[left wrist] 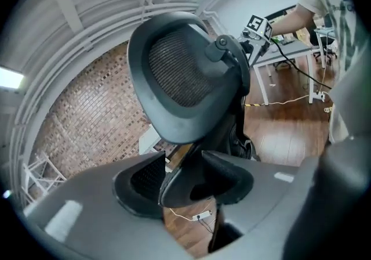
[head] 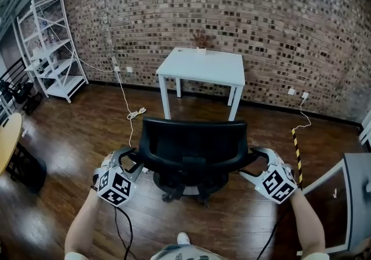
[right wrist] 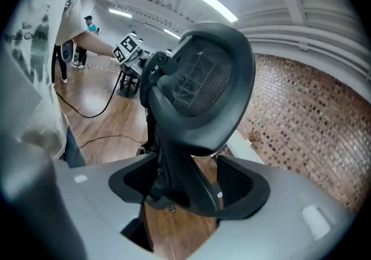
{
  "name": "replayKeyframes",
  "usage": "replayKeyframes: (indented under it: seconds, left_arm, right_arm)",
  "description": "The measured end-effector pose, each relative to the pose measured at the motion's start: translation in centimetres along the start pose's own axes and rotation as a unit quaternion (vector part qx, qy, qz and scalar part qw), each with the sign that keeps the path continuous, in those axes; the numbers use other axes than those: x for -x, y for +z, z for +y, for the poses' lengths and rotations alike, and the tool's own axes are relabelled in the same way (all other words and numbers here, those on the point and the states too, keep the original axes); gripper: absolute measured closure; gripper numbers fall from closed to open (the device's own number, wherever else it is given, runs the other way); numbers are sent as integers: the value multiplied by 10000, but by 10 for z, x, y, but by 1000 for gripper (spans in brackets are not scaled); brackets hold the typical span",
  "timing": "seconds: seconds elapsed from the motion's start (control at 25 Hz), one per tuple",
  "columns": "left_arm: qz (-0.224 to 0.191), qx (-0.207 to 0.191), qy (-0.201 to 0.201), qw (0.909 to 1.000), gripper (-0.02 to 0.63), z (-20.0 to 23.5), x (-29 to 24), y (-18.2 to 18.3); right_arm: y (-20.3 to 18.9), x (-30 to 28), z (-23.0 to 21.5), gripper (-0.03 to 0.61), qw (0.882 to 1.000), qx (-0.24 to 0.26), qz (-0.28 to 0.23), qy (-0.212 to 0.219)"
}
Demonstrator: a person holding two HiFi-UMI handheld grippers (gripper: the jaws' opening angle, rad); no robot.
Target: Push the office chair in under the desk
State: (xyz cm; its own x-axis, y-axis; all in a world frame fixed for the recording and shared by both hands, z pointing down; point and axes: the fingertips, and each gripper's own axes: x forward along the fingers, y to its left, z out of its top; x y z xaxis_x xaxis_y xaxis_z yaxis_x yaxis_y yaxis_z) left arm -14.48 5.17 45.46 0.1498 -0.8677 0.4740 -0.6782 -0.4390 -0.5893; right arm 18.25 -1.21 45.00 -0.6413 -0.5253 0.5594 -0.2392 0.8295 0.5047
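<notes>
Office chair [head: 194,143] on wooden floor [head: 75,131], backrest toward person, seat not under anything. White table [head: 203,66] beyond chair, apart from it, against brick wall [head: 278,26].

Left gripper [head: 128,159] at chair's left armrest [left wrist: 177,186]. Fingers [left wrist: 139,180] stand apart, astride armrest, no clamp seen.

Right gripper [head: 261,159] at chair's right side. Fingers [right wrist: 240,180] spread wide, armrest support [right wrist: 177,186] between them, gaps both sides, nothing gripped.

Cable [head: 130,115] on floor, left of chair.
</notes>
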Motion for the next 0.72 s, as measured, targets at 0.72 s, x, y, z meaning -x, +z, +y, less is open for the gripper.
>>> replayKeyframes:
  seconds: [0.72]
  left_arm:
    - [247, -1247, -1089, 9859, 373, -9, -35, -22]
  right_arm:
    - [-30, -65, -5, 315, 9879, 1059, 1101, 269]
